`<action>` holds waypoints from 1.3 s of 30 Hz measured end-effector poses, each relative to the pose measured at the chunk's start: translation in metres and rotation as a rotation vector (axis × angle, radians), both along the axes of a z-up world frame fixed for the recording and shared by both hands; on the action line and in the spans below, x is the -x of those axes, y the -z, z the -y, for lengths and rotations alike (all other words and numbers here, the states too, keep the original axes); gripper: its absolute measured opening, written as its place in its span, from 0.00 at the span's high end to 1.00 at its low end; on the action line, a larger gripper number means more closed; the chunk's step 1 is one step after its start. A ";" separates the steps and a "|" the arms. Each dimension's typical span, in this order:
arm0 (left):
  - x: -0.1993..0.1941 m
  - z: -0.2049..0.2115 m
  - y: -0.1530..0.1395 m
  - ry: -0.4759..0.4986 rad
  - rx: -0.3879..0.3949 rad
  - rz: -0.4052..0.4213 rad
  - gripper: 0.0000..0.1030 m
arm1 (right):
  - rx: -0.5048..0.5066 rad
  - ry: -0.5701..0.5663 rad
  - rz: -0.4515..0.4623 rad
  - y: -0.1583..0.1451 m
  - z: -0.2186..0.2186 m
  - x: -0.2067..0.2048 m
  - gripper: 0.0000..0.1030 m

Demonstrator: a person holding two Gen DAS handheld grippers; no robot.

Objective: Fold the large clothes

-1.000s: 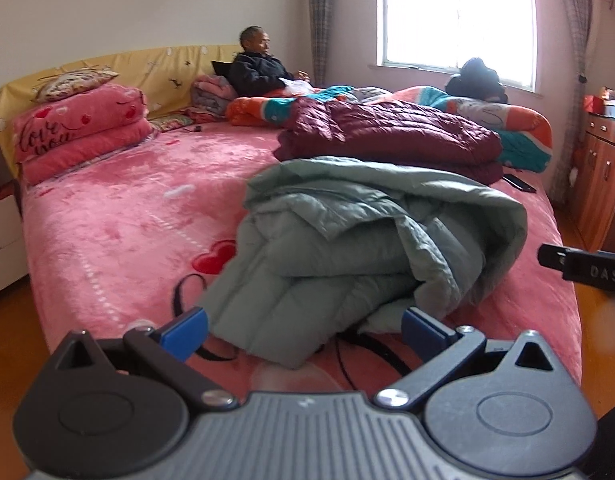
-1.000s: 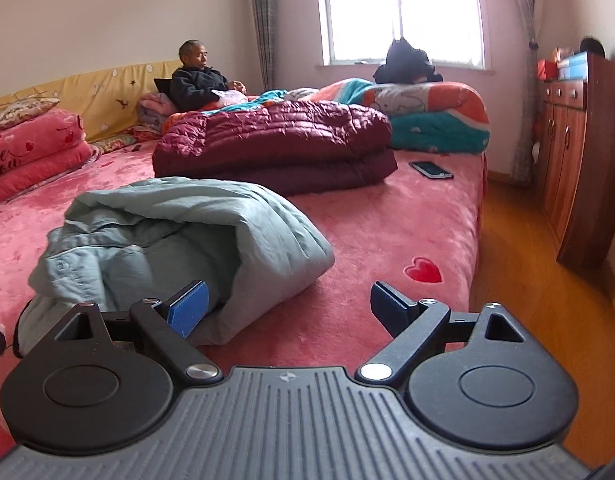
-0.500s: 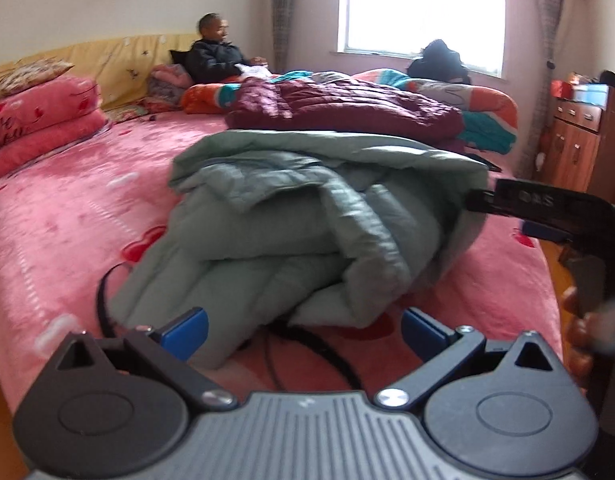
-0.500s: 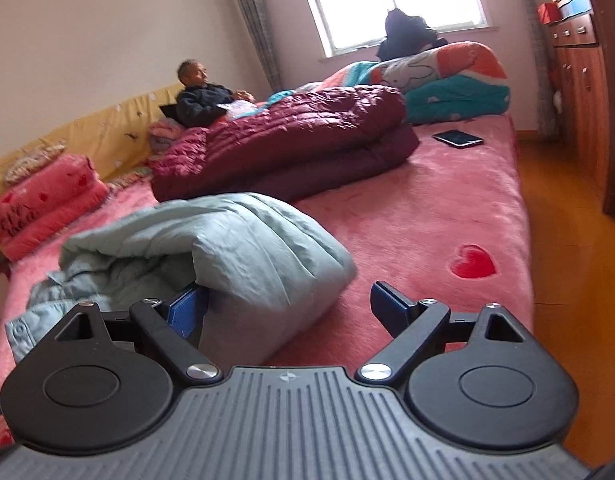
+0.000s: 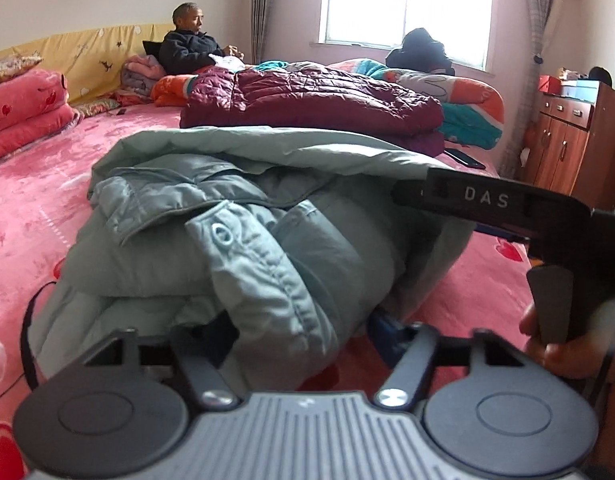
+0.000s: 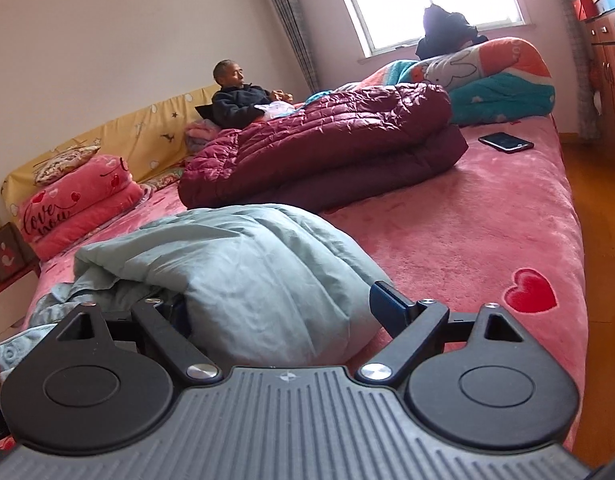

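Sage-green padded coat (image 5: 235, 216) lies bunched on the pink bedspread (image 6: 467, 232), right in front of both tools, with a folded maroon coat (image 6: 327, 148) well beyond it. The left gripper (image 5: 299, 320) is closing on a thick quilted flap at the coat's near edge; the fabric sits between its jaws, but its left fingertip is buried, so I cannot tell whether the pads press yet. The right gripper (image 6: 283, 300) has its jaws spread wide around the coat's rounded near end, with cloth between them but its right finger (image 6: 391, 304) clear of it; it grips nothing. The step in hand looks like taking hold of the heap at two points. Next, I judge, both grips must bite firmly through the puffy layers, then lift and spread the coat flat before any fold.
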State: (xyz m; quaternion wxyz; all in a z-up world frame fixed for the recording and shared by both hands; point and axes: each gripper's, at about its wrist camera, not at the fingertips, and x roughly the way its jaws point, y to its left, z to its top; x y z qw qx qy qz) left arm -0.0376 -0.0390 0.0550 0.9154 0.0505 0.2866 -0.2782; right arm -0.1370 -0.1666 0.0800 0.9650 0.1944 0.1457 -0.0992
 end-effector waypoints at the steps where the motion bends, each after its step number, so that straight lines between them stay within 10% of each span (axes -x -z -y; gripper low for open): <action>1: -0.002 0.001 0.001 0.001 -0.003 -0.002 0.49 | -0.005 -0.001 -0.002 0.001 0.001 -0.001 0.02; 6: -0.006 -0.001 0.000 -0.009 0.013 0.002 0.82 | 0.035 0.003 -0.029 0.001 -0.004 -0.011 0.26; 10: -0.008 -0.008 -0.006 -0.020 0.047 0.001 0.89 | 0.079 0.025 -0.054 -0.002 -0.009 -0.017 0.61; 16: -0.013 -0.032 -0.020 -0.078 0.127 -0.045 0.93 | 0.117 0.076 -0.052 -0.008 -0.009 -0.008 0.86; 39: 0.032 -0.143 -0.079 -0.129 0.246 -0.016 0.94 | -0.164 -0.096 -0.077 -0.046 -0.042 0.088 0.88</action>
